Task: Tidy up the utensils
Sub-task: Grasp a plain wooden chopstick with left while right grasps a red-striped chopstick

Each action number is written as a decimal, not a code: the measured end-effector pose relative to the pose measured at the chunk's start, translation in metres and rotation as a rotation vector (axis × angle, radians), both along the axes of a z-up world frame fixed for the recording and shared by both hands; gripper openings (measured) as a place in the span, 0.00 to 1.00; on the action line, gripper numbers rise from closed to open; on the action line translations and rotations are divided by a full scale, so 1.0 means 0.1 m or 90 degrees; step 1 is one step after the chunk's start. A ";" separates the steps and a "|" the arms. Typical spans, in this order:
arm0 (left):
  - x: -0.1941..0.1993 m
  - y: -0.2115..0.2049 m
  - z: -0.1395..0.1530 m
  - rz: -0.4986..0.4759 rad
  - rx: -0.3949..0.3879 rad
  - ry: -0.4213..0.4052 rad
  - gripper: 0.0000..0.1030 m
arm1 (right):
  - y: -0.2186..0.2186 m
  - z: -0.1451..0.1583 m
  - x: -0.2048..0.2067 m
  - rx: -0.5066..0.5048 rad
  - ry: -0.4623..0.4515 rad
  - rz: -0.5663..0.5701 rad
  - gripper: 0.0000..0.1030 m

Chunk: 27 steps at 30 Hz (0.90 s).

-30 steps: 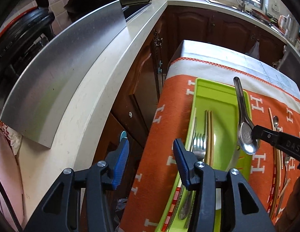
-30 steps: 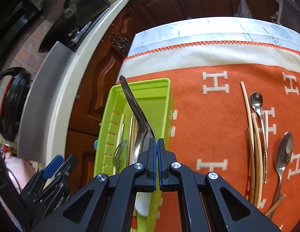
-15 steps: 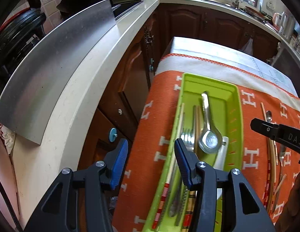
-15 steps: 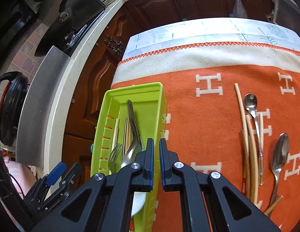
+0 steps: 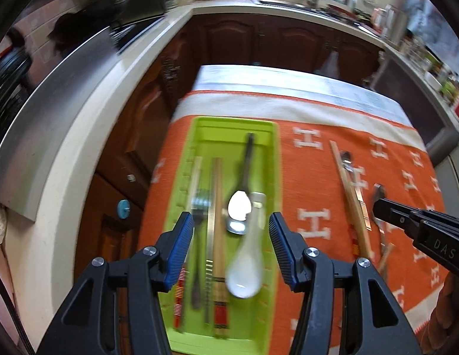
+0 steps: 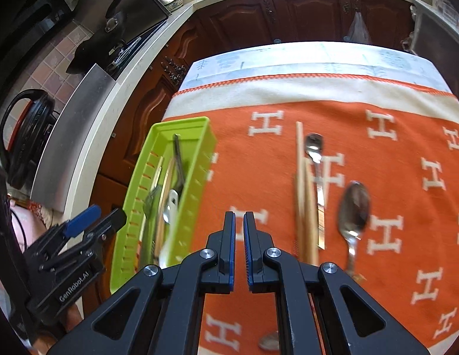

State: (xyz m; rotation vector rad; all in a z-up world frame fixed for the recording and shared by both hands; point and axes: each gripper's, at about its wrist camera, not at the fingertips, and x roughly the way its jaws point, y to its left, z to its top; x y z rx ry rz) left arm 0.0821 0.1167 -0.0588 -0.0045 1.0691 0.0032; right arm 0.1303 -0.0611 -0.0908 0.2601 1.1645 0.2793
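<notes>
The metal spoon, clamped a second ago, now lies in the green tray; the right gripper, parted, has shifted over the orange cloth.

A lime-green utensil tray lies lengthwise on the orange cloth, holding a fork, chopsticks, a steel spoon bowl-up and a white ceramic spoon. Loose on the cloth to its right lie wooden chopsticks, a small steel spoon and a larger steel spoon, side by side.
</notes>
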 end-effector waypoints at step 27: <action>0.05 -1.33 -0.70 -0.145 -0.146 0.121 0.39 | -1.13 -0.47 -0.76 -0.002 0.014 -0.022 0.15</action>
